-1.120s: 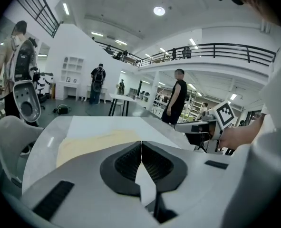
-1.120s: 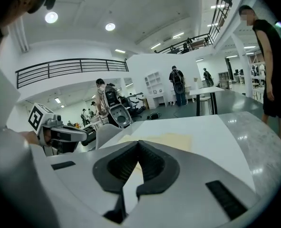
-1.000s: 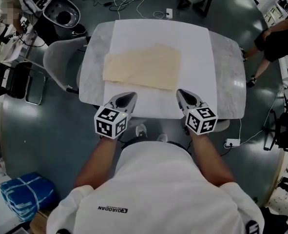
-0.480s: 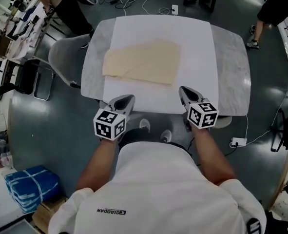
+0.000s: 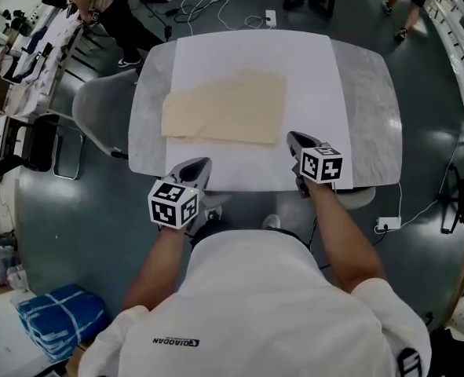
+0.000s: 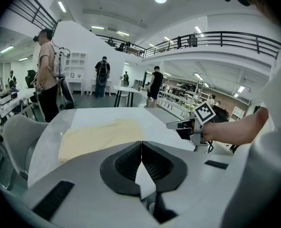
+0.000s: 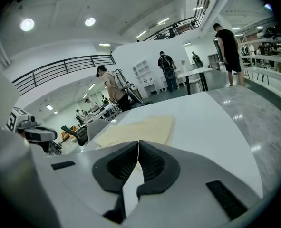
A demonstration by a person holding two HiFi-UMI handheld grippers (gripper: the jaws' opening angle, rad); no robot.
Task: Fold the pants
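Cream pants (image 5: 225, 107) lie folded flat on the white sheet (image 5: 310, 77) that covers the grey table (image 5: 369, 108); they also show as pale cloth (image 6: 100, 134) in the left gripper view and as pale cloth (image 7: 138, 129) in the right gripper view. My left gripper (image 5: 204, 163) hovers at the table's near edge, short of the pants, jaws shut and empty. My right gripper (image 5: 292, 137) sits over the sheet's near right part, just right of the pants' near corner, jaws shut with nothing held. In the left gripper view the right gripper (image 6: 171, 125) reaches in from the right.
A grey chair (image 5: 98, 108) stands at the table's left side. Cables and a power strip (image 5: 271, 18) lie on the floor beyond the far edge. People stand around the room's edges. A blue bundle (image 5: 55, 316) lies on the floor at lower left.
Both grippers have dropped lower toward the table's near edge, the right one more. The pants have not moved on the sheet.
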